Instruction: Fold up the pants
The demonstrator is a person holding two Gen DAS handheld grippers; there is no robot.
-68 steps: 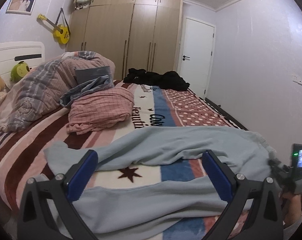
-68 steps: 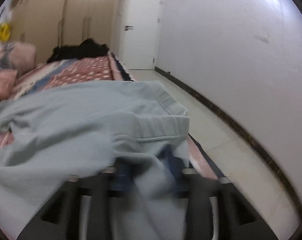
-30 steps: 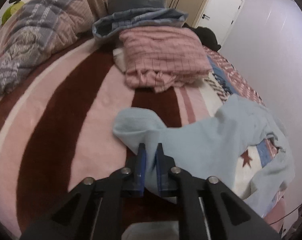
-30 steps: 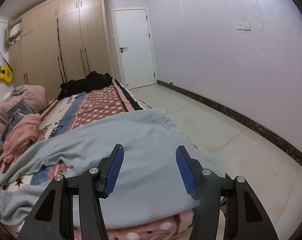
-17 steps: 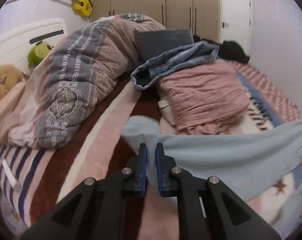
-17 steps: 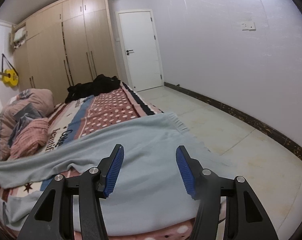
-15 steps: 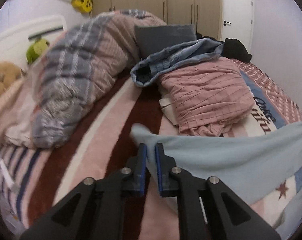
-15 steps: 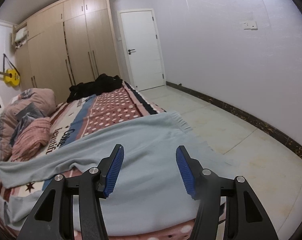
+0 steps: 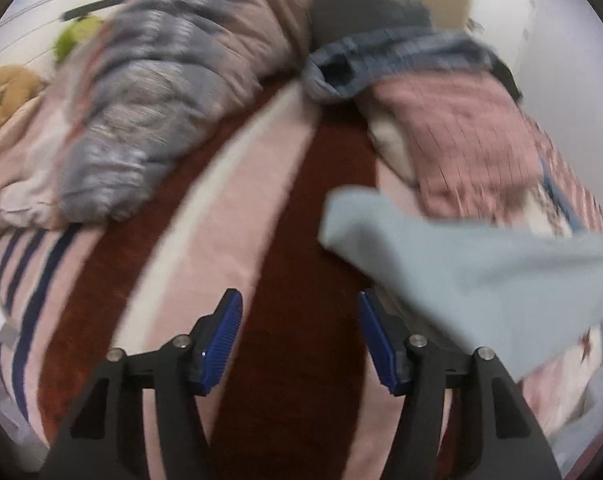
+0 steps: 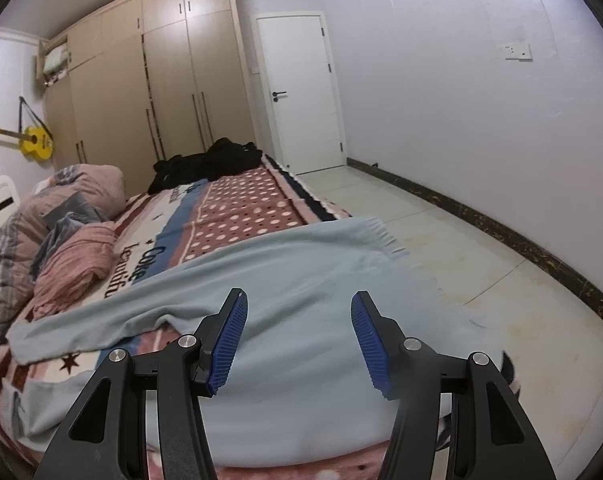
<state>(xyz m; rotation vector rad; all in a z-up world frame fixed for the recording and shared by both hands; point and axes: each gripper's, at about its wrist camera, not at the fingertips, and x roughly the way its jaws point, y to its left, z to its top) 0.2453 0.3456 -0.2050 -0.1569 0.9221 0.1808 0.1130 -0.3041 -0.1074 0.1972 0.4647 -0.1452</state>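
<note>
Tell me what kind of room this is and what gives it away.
A home bedroom, almost certainly. A bed with a patterned blanket fills the view, a bunched duvet lies at its head, and a tall built-in wardrobe stands against the far wall beside a white door.

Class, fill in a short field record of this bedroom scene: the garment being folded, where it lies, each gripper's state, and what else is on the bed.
garment: light blue pants
location: spread across the striped blanket
left gripper: jaws just opened, nothing between them
right gripper: open above the pants, holding nothing
also on bed: pink checked garment, rumpled duvet, black clothes
</note>
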